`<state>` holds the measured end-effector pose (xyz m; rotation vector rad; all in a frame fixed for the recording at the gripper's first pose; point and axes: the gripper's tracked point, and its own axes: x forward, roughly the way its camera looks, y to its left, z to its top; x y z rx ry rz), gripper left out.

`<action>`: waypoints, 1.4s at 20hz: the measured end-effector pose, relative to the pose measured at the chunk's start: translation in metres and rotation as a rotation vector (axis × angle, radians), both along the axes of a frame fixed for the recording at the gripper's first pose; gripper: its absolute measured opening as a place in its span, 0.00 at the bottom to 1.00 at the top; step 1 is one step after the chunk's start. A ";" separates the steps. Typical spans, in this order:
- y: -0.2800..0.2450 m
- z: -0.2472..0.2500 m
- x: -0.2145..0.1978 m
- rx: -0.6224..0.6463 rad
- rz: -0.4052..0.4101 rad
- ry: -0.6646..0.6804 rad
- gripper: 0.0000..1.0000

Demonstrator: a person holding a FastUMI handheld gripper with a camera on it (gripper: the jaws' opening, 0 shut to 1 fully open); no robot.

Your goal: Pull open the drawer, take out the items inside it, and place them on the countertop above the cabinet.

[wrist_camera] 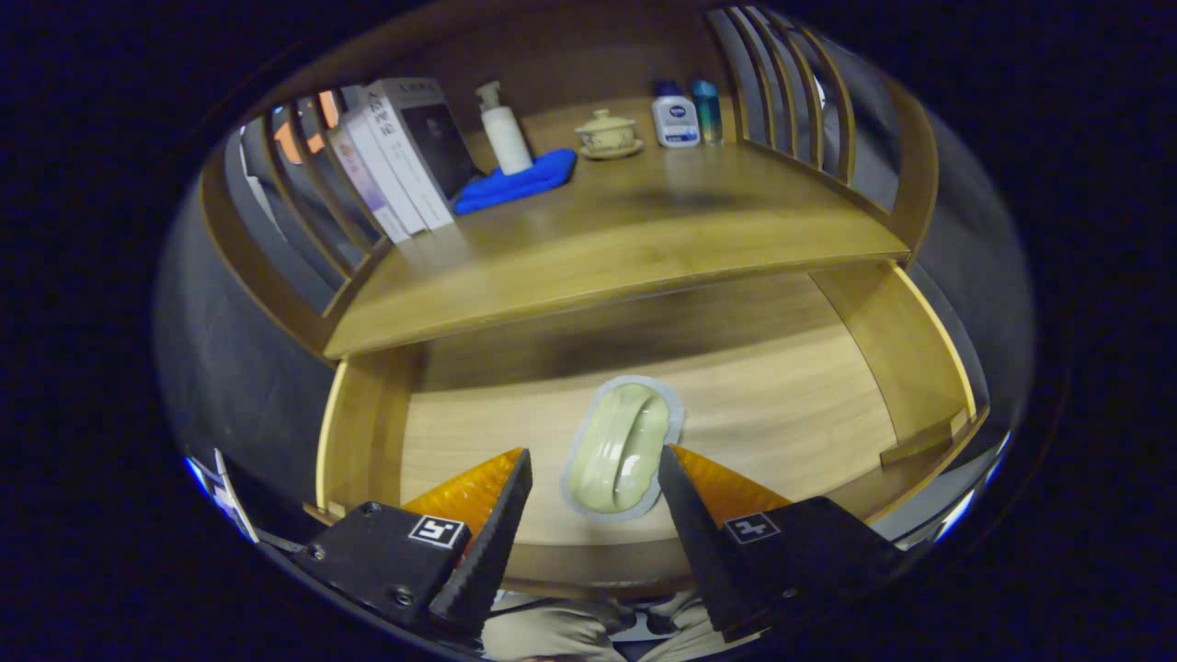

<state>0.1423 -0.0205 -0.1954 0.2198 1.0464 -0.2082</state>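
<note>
Wooden cabinet work takes up most of what I see from here: a countertop (pixel 644 230) with slatted side rails, and under it the drawer (pixel 791 405) pulled well out, its pale floor bare but for one thing. At the back of the countertop, around twelve o'clock from the gripper, stand a row of books (pixel 405 152), a pump bottle (pixel 506 129) on a blue cloth (pixel 519 181), a small lidded cup (pixel 606 134) on its saucer, and two little bottles (pixel 687 113).

In the drawer lies a sealed pack (pixel 623 450), pale green inside a grey-white rim, with a raised, moulded middle. It sits at twelve o'clock just ahead of the gripper (pixel 595 464), its near part between the two fingertips. The jaws stand released and wide, one finger at about ten o'clock of the pack's near end, the other close against its right rim at about three o'clock; whether that one touches I cannot tell.

I judge the pack to be light and fairly stiff in its domed middle, with a thin flat rim that would bend or slip if pinched. Its film looks smooth, so it may slide on the drawer floor when nudged. The better hold seems to be across the raised body, one finger on each long side, low enough to catch under the bulge, closing gently so the shell is not crushed. The front half of the countertop lies free for setting it down.
</note>
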 end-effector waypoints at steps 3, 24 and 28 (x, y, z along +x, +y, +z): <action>-0.007 -0.019 0.005 -0.026 -0.042 0.079 0.85; -0.004 0.023 0.013 -0.039 -0.008 0.050 0.20; -0.002 0.055 0.016 -0.047 0.018 0.011 0.20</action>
